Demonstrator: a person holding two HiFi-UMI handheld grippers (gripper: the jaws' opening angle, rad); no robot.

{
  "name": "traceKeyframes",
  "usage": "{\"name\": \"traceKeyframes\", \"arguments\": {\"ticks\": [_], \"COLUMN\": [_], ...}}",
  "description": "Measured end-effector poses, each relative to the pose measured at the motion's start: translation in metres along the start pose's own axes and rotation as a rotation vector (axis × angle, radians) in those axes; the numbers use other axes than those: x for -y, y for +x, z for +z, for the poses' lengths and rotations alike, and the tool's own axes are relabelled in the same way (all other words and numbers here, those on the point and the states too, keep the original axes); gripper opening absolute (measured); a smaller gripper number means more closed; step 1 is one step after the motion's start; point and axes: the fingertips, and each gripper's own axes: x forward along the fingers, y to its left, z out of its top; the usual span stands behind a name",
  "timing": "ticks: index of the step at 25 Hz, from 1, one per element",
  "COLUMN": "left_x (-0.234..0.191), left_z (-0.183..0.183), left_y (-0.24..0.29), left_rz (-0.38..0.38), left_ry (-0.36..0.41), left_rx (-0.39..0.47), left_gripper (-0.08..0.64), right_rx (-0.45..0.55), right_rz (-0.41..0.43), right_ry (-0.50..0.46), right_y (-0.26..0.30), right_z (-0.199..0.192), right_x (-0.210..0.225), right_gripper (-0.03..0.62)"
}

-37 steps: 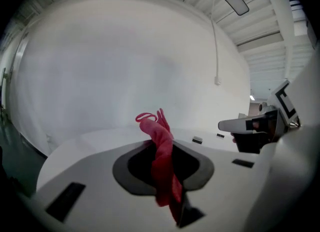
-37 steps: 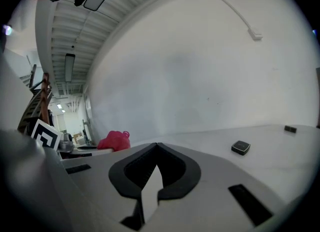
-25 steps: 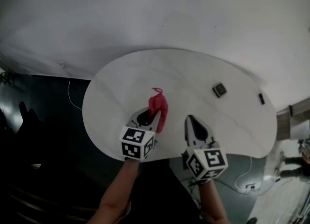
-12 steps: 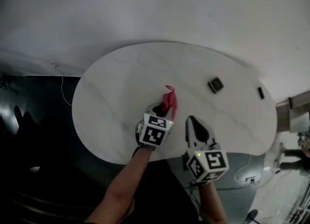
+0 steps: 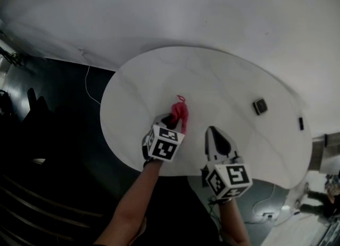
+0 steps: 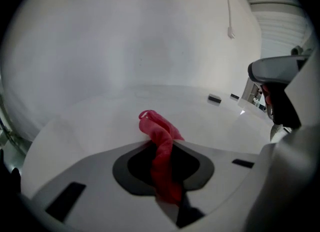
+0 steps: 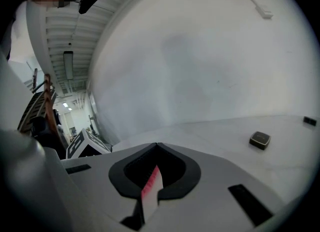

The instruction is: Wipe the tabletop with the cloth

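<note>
Head view of a white, rounded counter [image 5: 223, 80] with two tools held over its near edge. The left hand-held gripper [image 5: 170, 123] is clenched on the red cloth [image 5: 179, 113]. In the left gripper view its jaws are pressed together on a twisted length of the fabric, and the bunched free end rises past the jaw tips. The cloth sits over the near-centre part of the counter; whether it touches the surface cannot be told. The right hand-held gripper [image 5: 211, 130] is just beside the left one, over the counter's near rim. Its jaws are closed on each other and grasp nothing, with only a thin pale-and-pink sliver showing in the slot between them. A small dark square box [image 5: 260, 105] rests on the counter well apart from the cloth, to the right. A flat dark item [image 5: 300, 124] lies near the right edge.
</note>
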Motion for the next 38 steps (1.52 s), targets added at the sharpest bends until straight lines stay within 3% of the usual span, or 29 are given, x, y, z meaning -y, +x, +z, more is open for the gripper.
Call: {"name": "traceKeyframes", "arguments": {"ticks": [5, 14, 19, 23, 25, 28, 34, 38], "left_x": [-0.064, -0.172, -0.207, -0.219, -0.208, -0.176, -0.077, 0.009], "left_z": [-0.034, -0.110, -0.140, -0.141, -0.125, -0.087, -0.013, 0.012], "left_y": [-0.043, -0.134, -0.175, -0.204, -0.207, -0.190, -0.125, -0.077], "left_rz": [0.119, 0.355, 0.471, 0.538, 0.514, 0.415, 0.139, -0.075], "left_ry": [-0.076, -0.299, -0.377, -0.386, -0.363, -0.306, -0.224, -0.177], "left_rx": [0.012, 0.010, -0.018, -0.016, 0.010, 0.055, 0.127, 0.102], "left_gripper": [0.066, 0.066, 0.066, 0.066, 0.066, 0.066, 0.066, 0.066], "right_rx": [-0.035, -0.071, -0.069, -0.056, -0.046, -0.026, 0.015, 0.038], "right_rz": [0.114, 0.276, 0.300, 0.278, 0.249, 0.194, 0.055, -0.057], "right_ry": [-0.031, -0.093, -0.107, -0.105, -0.092, -0.068, -0.020, 0.017], "right_y": [0.027, 0.054, 0.052, 0.042, 0.035, 0.022, -0.014, -0.043], "right_z": [-0.008, -0.013, -0.011, -0.008, -0.007, -0.003, 0.003, 0.002], "right_x": [-0.051, -0.129, -0.140, -0.130, -0.117, -0.093, -0.040, -0.001], "right_gripper": [0.003, 0.003, 0.003, 0.003, 0.003, 0.003, 0.003, 0.003]}}
